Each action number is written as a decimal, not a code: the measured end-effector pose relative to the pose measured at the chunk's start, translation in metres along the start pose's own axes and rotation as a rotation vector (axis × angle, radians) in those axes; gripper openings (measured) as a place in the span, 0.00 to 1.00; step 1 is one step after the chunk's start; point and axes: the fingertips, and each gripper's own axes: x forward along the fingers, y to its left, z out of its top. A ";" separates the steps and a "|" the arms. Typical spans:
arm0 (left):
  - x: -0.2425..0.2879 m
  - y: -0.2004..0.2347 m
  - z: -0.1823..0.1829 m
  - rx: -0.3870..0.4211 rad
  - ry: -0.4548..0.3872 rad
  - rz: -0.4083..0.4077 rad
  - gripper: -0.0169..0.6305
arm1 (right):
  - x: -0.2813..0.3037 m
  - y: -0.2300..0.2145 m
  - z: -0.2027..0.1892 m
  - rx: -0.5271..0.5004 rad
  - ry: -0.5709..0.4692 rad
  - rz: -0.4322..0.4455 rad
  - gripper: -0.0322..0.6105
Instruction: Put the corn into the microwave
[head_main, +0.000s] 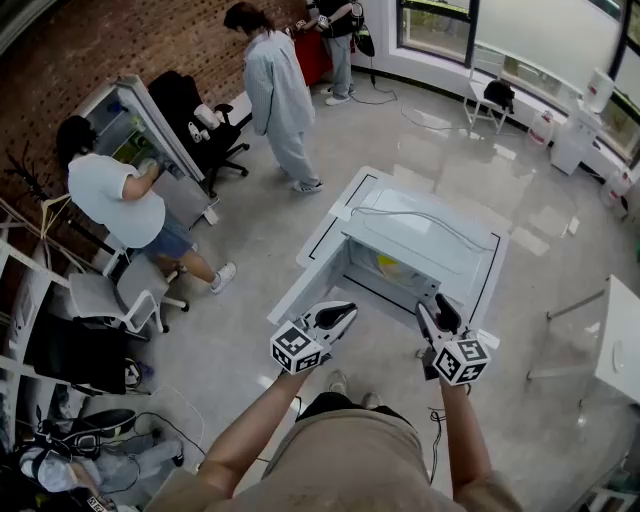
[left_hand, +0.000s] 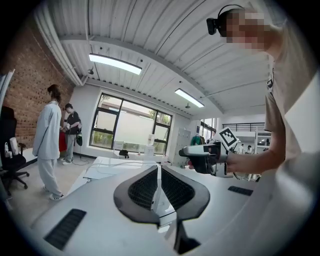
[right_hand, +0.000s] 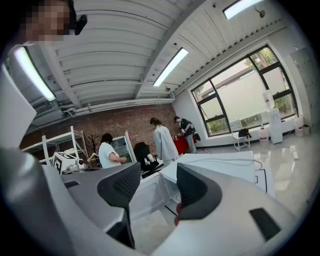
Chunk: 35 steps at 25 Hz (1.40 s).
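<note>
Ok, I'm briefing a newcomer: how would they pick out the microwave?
In the middle of the pale floor, straight ahead of the left gripper and right gripper, stands a white box: the microwave. Unlike the open fridge by the brick wall, a cable crosses its top and something yellow shows in its open front.

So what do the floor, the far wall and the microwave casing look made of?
Floor: glossy grey, probably polished concrete or epoxy; window light reflects in it.
Wall: matt red-brown brick, mortar lines showing.
Microwave: smooth white casing, painted metal or plastic, cannot tell which.
</note>
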 end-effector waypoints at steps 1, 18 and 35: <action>-0.001 -0.003 0.000 -0.002 -0.003 0.014 0.04 | -0.003 0.000 0.000 -0.008 0.002 0.008 0.41; -0.007 -0.045 -0.023 -0.021 -0.017 0.124 0.04 | -0.038 -0.007 -0.018 -0.053 0.037 0.069 0.41; -0.009 -0.053 -0.031 -0.010 0.000 0.154 0.04 | -0.047 -0.004 -0.035 -0.085 0.065 0.105 0.41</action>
